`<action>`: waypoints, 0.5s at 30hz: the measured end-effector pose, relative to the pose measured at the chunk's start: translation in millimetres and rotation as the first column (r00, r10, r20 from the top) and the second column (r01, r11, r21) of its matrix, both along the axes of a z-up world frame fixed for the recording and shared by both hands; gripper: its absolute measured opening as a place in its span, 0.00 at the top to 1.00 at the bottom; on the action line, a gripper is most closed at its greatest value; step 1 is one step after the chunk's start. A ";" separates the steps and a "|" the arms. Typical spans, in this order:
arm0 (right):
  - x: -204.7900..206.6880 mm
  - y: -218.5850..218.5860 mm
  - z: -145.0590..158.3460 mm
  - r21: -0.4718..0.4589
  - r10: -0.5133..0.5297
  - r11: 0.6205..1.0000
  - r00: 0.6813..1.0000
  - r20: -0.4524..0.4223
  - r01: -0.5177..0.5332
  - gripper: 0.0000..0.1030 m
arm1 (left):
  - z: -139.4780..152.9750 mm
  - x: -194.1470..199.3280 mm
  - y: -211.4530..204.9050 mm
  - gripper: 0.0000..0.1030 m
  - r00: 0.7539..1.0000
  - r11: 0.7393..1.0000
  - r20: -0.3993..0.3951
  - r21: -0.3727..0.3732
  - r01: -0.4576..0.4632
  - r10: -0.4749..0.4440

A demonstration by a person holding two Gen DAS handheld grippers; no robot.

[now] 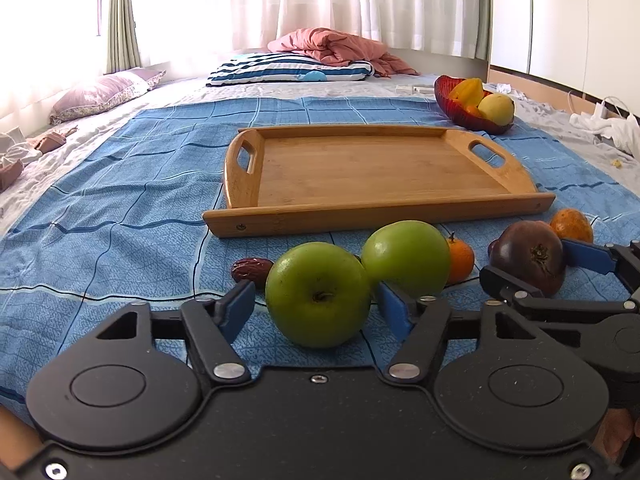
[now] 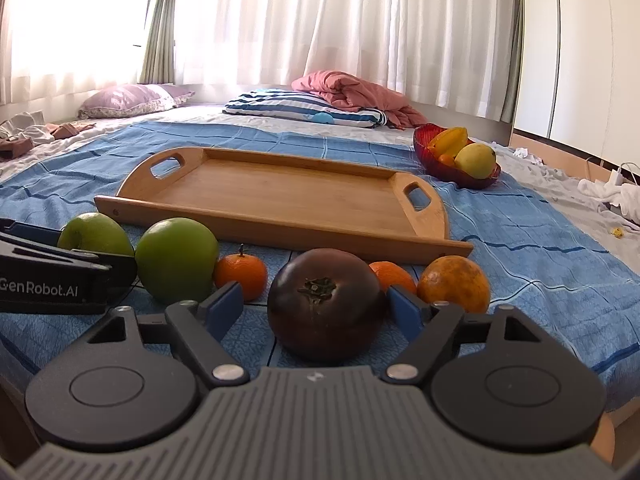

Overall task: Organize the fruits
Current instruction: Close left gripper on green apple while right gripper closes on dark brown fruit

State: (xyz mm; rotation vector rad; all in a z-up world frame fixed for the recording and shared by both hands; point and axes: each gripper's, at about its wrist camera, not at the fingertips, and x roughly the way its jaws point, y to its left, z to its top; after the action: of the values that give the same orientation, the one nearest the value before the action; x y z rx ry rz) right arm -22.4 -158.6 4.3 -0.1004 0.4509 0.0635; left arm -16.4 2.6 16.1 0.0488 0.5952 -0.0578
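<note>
A green apple (image 1: 318, 294) lies on the blue cloth between the blue pads of my left gripper (image 1: 316, 298). The pads stand close beside it, and a thin gap shows on its left side. A second green apple (image 1: 406, 256), a mandarin (image 1: 462, 258) and a brown date (image 1: 250, 270) lie just past it. My right gripper (image 2: 316, 300) is open around a dark purple tomato (image 2: 324, 304), with clear cloth between its left pad and the fruit. Two orange fruits (image 2: 454, 284) lie behind its right finger. The empty wooden tray (image 1: 380, 218) sits beyond the fruits.
A red bowl (image 1: 444, 92) holding yellow and orange fruit stands at the far right, behind the tray. Pillows (image 1: 288, 70) and a pink blanket (image 1: 340, 46) lie at the back. White cloth and cables (image 1: 612, 124) sit at the right edge. Blue cloth (image 1: 120, 200) stretches left of the tray.
</note>
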 end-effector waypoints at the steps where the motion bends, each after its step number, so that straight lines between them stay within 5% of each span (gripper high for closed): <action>1: 0.6 0.1 0.3 0.002 -0.002 1.000 1.000 -0.001 0.002 0.16 | -0.2 -0.2 -0.2 0.42 1.000 1.000 0.000 0.004 0.001 -0.001; 15: 5.0 -1.0 -1.9 0.014 -0.015 1.000 1.000 -0.017 0.016 0.19 | -1.8 3.6 1.5 0.42 1.000 1.000 -0.016 -0.002 -0.010 0.010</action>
State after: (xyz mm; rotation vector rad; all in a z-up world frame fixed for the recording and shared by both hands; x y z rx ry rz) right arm -17.4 -159.5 2.4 -0.0828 0.4678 0.0522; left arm -12.9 4.1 14.3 0.0438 0.6111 -0.0490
